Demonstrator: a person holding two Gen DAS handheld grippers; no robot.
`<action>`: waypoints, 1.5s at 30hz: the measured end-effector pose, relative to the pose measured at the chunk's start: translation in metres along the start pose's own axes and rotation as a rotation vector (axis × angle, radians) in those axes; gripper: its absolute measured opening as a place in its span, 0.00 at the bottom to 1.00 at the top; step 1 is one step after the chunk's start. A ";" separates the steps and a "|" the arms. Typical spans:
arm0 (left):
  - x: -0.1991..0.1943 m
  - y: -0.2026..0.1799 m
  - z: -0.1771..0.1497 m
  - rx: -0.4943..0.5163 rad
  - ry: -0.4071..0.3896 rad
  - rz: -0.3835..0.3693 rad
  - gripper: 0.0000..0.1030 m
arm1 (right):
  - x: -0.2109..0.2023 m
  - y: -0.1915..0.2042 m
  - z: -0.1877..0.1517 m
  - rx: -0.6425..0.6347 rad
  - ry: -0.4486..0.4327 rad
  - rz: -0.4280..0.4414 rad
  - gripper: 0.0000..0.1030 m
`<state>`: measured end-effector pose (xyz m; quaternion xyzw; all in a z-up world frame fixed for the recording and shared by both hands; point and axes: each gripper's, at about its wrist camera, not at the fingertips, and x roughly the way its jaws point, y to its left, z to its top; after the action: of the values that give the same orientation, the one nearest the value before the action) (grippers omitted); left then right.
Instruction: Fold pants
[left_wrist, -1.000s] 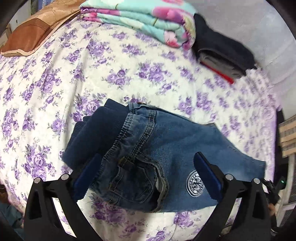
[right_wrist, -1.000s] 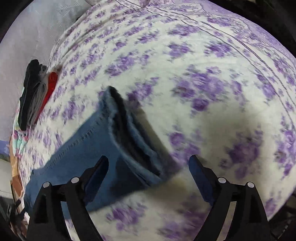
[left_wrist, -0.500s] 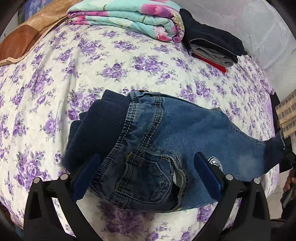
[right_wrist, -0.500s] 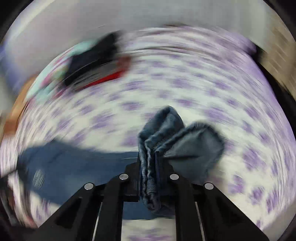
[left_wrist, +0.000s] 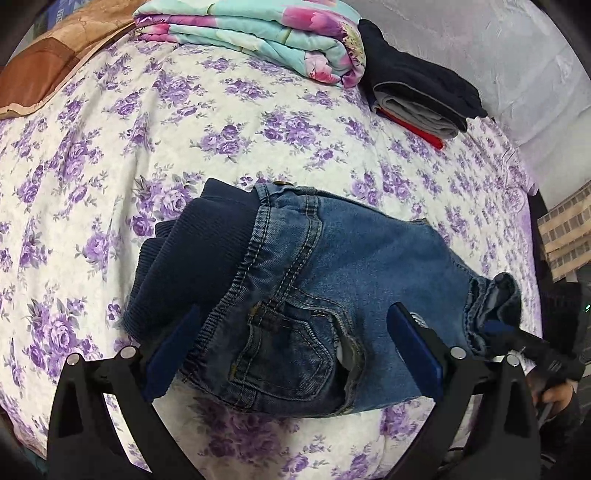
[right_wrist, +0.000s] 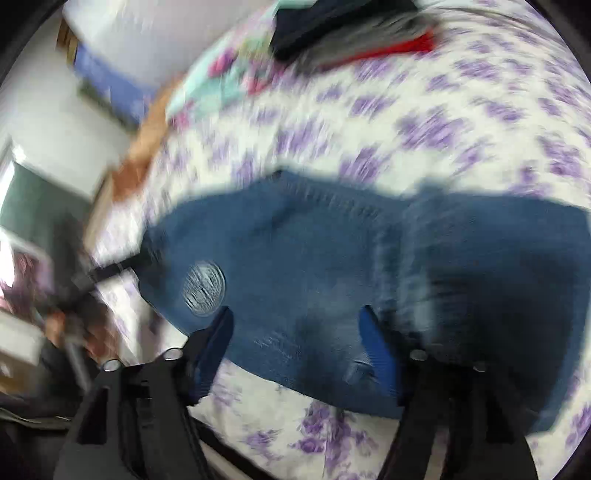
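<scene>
Small blue jeans (left_wrist: 332, 280) with a dark ribbed waistband lie on the floral bedspread (left_wrist: 147, 122). My left gripper (left_wrist: 295, 354) is open, its fingers either side of the back pocket at the waist end. The leg cuffs (left_wrist: 491, 306) are folded up toward the waist at the right, with my right gripper (left_wrist: 524, 343) beside them. In the blurred right wrist view the jeans (right_wrist: 314, 266) show a round white patch (right_wrist: 204, 288). My right gripper (right_wrist: 295, 339) is open over the denim and holds nothing.
A folded turquoise floral quilt (left_wrist: 258, 37) and a stack of dark, grey and red clothes (left_wrist: 417, 96) lie at the far side of the bed. A brown pillow (left_wrist: 40, 70) is at the far left. A pale wall (left_wrist: 498, 55) stands behind.
My right gripper, shut on the leg cuffs half a second ago, carried them over toward the waist and has opened, leaving them on the jeans. The left gripper stayed open and nearly still.
</scene>
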<state>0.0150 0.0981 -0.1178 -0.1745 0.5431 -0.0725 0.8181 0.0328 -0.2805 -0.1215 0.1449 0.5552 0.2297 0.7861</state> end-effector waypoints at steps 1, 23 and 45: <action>-0.003 0.000 0.001 -0.001 0.000 -0.008 0.95 | -0.020 -0.007 0.003 0.021 -0.054 -0.022 0.61; -0.027 0.013 0.000 -0.075 -0.004 -0.020 0.95 | 0.022 -0.001 -0.001 -0.123 0.146 -0.378 0.68; -0.014 0.065 -0.006 -0.117 0.036 0.169 0.95 | 0.076 0.030 0.000 -0.135 0.075 -0.244 0.59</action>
<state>-0.0012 0.1616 -0.1313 -0.1744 0.5738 0.0255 0.7998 0.0475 -0.2155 -0.1684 0.0144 0.5812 0.1744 0.7947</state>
